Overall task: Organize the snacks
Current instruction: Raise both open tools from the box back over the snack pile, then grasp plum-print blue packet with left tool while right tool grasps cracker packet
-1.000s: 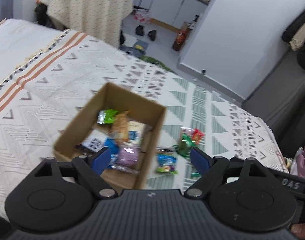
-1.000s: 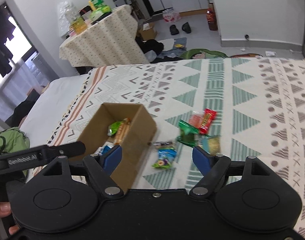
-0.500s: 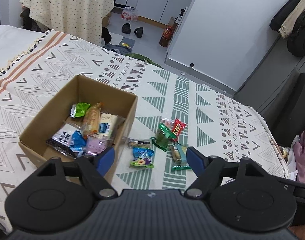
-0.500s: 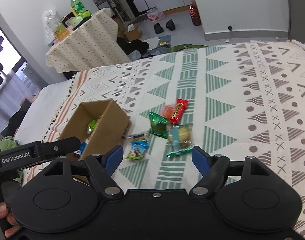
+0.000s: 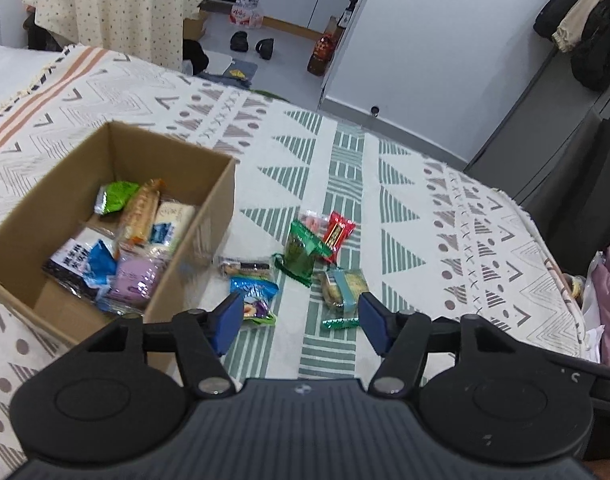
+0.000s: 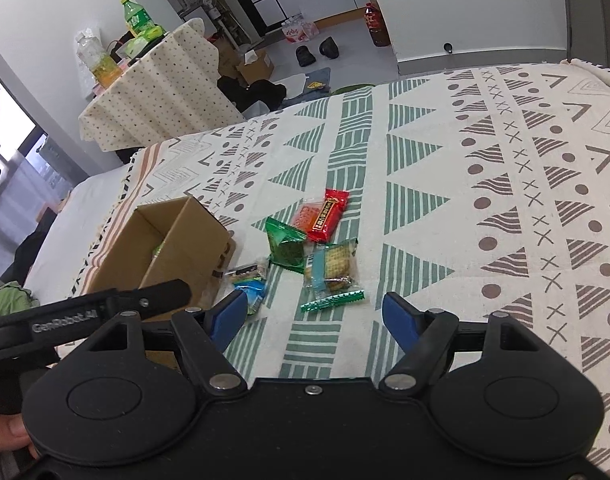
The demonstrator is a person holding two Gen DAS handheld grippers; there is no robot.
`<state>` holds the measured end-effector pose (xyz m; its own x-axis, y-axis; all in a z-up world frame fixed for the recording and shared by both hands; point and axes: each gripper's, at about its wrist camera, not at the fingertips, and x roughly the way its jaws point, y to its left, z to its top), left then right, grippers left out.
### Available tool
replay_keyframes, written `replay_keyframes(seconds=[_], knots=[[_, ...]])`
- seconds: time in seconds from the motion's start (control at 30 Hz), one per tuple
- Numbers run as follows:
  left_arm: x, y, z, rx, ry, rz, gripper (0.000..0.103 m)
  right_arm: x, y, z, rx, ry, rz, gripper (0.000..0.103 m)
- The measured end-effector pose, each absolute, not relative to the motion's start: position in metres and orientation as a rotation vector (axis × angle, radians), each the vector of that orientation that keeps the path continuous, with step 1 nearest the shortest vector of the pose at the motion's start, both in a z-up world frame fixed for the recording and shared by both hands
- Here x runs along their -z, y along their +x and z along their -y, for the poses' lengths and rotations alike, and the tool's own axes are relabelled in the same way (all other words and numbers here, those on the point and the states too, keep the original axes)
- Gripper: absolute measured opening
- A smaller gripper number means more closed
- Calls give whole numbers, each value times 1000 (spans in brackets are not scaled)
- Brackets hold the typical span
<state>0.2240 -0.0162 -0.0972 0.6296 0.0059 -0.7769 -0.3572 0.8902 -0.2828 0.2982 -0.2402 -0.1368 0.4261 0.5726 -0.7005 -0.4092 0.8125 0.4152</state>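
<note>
Left wrist view: left claw (image 5: 299, 322) was wide, empty, above bed (image 5: 445, 216). Box (image 5: 225, 184) held several snacks; approx. seven lay loose beside it, prob. awaiting pickup.

Right wrist view: right claw (image 6: 311, 318) was wide, empty, aimed at green stick (image 6: 332, 301) and cracker pack (image 6: 332, 266).

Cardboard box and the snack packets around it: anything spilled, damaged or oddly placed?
Nothing looks damaged. The open brown cardboard box sits upright on the patterned bedspread. Several packets lie loose beside it, not yet boxed, including a red wrapped bar and a green foil packet.
</note>
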Motion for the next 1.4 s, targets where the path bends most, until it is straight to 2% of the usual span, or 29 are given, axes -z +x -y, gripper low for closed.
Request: replay_keyframes(seconds=[0.6,1.13,1.2,1.3,1.4], knots=[[160,265,15,-311,-410,-947,60,180,320,233,-617,151,-1000,74],[193,298,1,-332,-405,-1004,60,207,353,205,-619,114,-1029,74],[196,301,-2,-330,-412,-1018,58,210,356,199,-626,101,-1031,74],[201,300,-5,-344,-427,-1047,46,213,358,190,-631,78,-1036,74],[201,298,-6,-331,-434,-1047,44,212,358,179,-647,48,-1028,73]])
